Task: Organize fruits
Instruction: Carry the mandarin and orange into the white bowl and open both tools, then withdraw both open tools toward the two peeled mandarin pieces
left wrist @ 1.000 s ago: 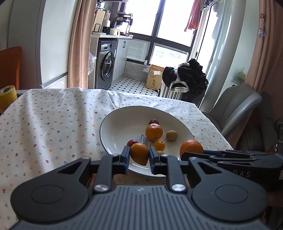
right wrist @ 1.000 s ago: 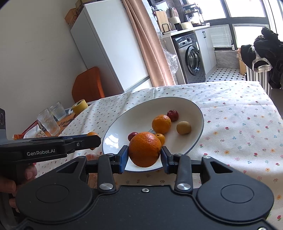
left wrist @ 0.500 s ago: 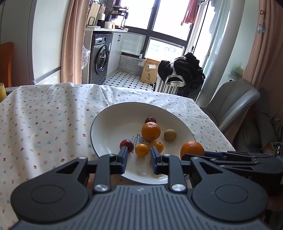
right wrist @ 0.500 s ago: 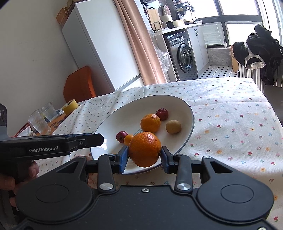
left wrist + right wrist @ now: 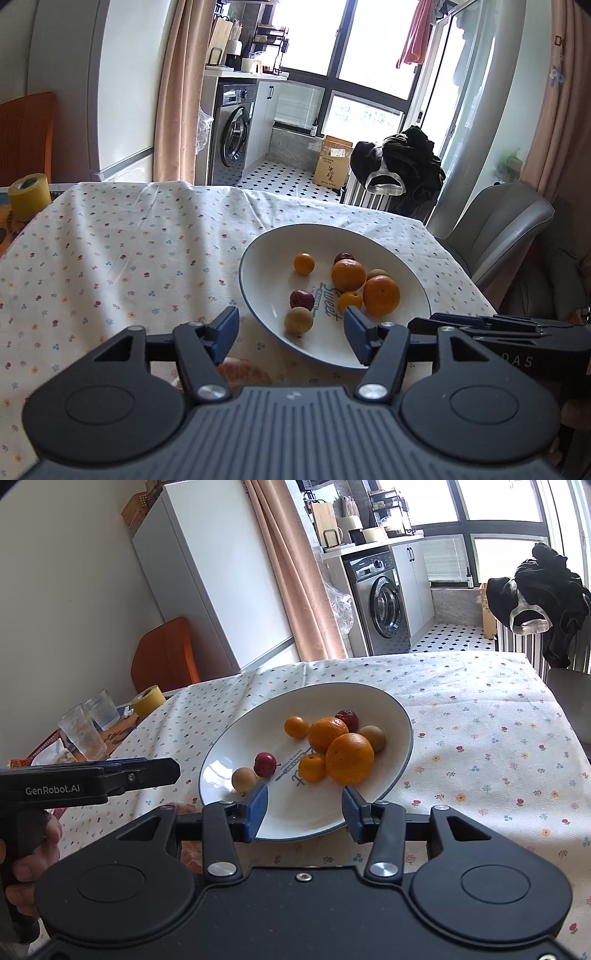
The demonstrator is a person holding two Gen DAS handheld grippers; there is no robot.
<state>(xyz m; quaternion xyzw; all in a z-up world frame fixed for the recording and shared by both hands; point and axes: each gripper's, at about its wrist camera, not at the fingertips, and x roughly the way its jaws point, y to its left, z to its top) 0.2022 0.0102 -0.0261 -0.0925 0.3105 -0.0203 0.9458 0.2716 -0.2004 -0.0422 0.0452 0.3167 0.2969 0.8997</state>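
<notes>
both the left gripper and right gripper now gape wide and empty, the big orange having just dropped from the right into the white plate among 7 fruits, so both deliveries look done.

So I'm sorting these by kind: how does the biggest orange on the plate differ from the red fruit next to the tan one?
The big orange is far larger than the red fruit. The orange is bright orange; the red fruit is dark red. The orange touches other fruit in the cluster on the plate; the red fruit sits nearer the opposite rim, close beside the tan fruit. Both are round and lie on the plate, ungripped.
</notes>
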